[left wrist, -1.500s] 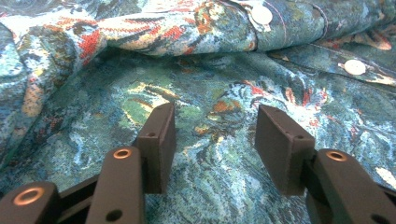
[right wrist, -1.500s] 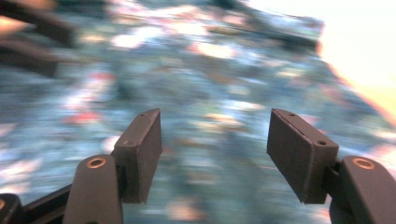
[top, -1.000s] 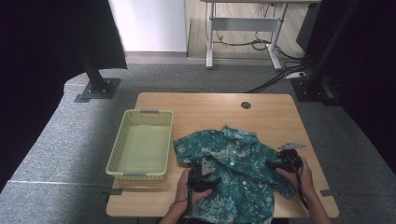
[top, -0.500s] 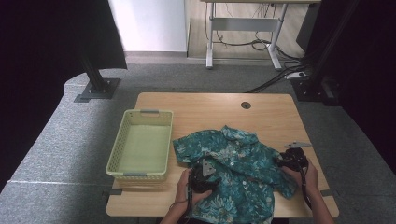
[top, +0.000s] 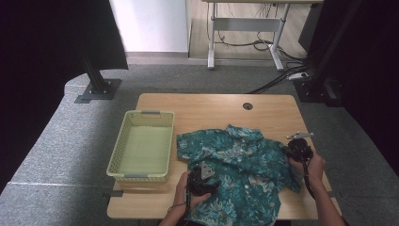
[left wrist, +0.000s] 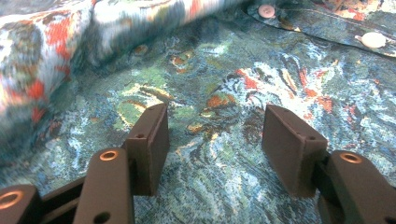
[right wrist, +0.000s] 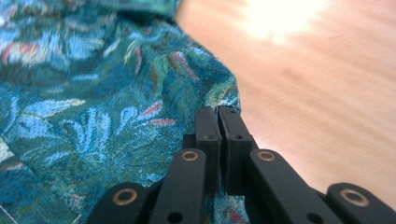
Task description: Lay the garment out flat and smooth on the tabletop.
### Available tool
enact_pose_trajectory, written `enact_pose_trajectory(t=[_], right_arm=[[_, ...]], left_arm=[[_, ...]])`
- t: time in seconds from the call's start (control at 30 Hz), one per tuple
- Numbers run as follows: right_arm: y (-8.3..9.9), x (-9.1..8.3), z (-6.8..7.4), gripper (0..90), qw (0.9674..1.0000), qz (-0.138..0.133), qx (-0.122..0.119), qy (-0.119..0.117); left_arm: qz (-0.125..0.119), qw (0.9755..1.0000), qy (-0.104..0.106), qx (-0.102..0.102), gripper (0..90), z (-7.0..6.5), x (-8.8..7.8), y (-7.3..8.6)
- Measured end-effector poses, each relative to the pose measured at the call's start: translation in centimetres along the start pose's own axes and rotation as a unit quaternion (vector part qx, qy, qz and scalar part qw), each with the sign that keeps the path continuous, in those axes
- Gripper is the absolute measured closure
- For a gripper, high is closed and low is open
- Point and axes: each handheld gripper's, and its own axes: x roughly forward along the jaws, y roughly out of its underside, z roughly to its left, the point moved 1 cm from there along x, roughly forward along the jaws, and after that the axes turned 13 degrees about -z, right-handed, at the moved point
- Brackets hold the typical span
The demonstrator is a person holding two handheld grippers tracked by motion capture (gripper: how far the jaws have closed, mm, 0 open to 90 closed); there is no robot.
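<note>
A teal floral short-sleeved shirt (top: 244, 157) lies spread on the wooden table (top: 211, 106), buttons up. My left gripper (top: 203, 177) rests on its lower left front. In the left gripper view it (left wrist: 215, 140) stands open, with flat cloth (left wrist: 224, 79) under the jaws and nothing pinched. My right gripper (top: 297, 149) is at the shirt's right sleeve. Its jaws have just been closing, and in the right gripper view they (right wrist: 218, 116) meet on the sleeve's hem (right wrist: 219, 95), with bare table wood to the right.
A pale yellow-green plastic basket (top: 141, 114) stands on the table's left side, next to the shirt's left sleeve. A cable hole (top: 247, 106) lies in the far middle of the tabletop. Grey floor and black stands surround the table.
My right gripper has moved a little toward the far side and risen at the right sleeve. The left gripper and the rest of the shirt have stayed put.
</note>
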Motion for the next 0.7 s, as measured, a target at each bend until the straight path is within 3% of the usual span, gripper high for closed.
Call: enact_pose_trajectory(t=[0.1,0.3,0.4,0.53,0.6,0.7], right_arm=[[-0.7,0.5,-1.1,86.6,0.9998,0.0,0.012,0.016],[-0.8,1.7,-2.7,83.7,0.9974,-0.014,0.07,0.01],[-0.7,2.0,-2.9,70.9,0.9962,-0.036,0.074,0.029],[-0.6,1.1,-2.3,53.2,0.9929,-0.059,0.102,0.014],[-0.7,-0.1,-1.3,50.5,0.9916,-0.065,0.111,-0.018],[-0.4,-1.8,0.4,48.5,0.9909,-0.066,0.109,-0.044]], left_arm=[[-0.001,1.0,0.004,0.001,41.4,0.2,-0.4,0.2],[-0.003,0.9998,0.018,-0.009,41.6,0.8,-1.1,0.6],[-0.006,0.9996,0.024,-0.014,41.5,1.0,-1.4,0.7],[-0.007,0.9994,0.026,-0.023,41.5,1.1,-1.5,0.8],[-0.005,0.9995,0.023,-0.02,41.4,1.1,-1.5,0.8],[-0.005,0.9996,0.02,-0.018,41.3,1.0,-1.4,0.8]])
